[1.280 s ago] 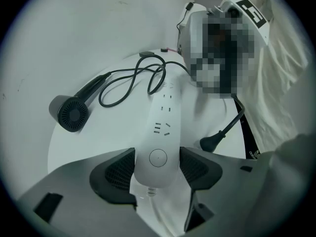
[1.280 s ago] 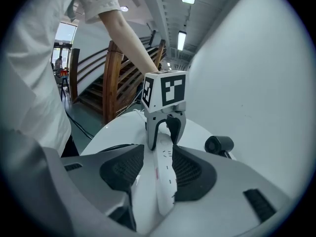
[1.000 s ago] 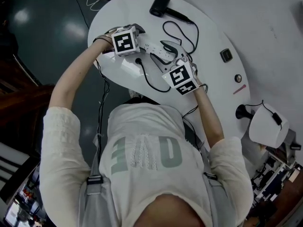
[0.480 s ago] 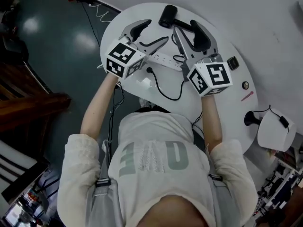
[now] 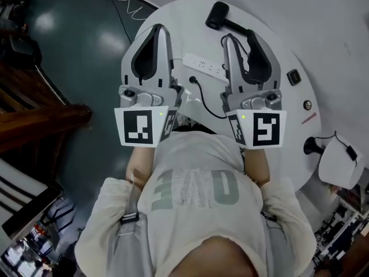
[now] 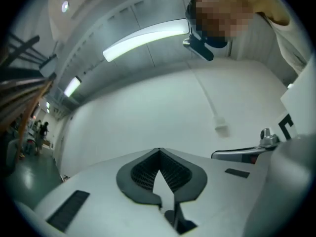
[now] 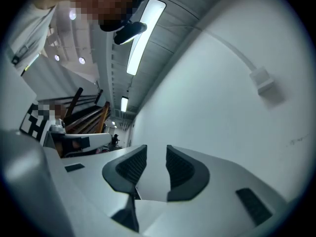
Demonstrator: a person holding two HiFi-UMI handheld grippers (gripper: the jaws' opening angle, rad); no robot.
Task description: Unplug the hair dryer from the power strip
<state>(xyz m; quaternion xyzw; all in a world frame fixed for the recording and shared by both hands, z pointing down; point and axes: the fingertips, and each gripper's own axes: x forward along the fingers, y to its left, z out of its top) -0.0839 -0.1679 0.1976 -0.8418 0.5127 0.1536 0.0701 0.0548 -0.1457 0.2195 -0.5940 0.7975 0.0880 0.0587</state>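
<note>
The white power strip [image 5: 205,66] lies on the round white table [image 5: 271,126]. A black plug [image 5: 194,81] with its cord rests on the tabletop just beside the strip's near side. Farther back sits the black hair dryer [image 5: 221,16], near the table's far edge. Both grippers are lifted high above the table, close to the head camera, and point away at a white wall. My left gripper [image 5: 159,30] [image 6: 158,153] is shut, tips touching, with nothing in it. My right gripper [image 5: 241,39] [image 7: 157,162] has its jaws closing with a gap left and nothing between them.
A small black device [image 5: 294,77], a round knob [image 5: 307,104] and a pink pen [image 5: 309,118] lie on the table's right side. A white object [image 5: 337,160] with a black stand [image 5: 311,146] stands off the right edge. Dark floor and wooden stairs [image 5: 40,126] are at left.
Both grippers rose from the power strip toward the head camera and tilted up to point level. The left jaws went from wide open to shut; the right jaws narrowed.
</note>
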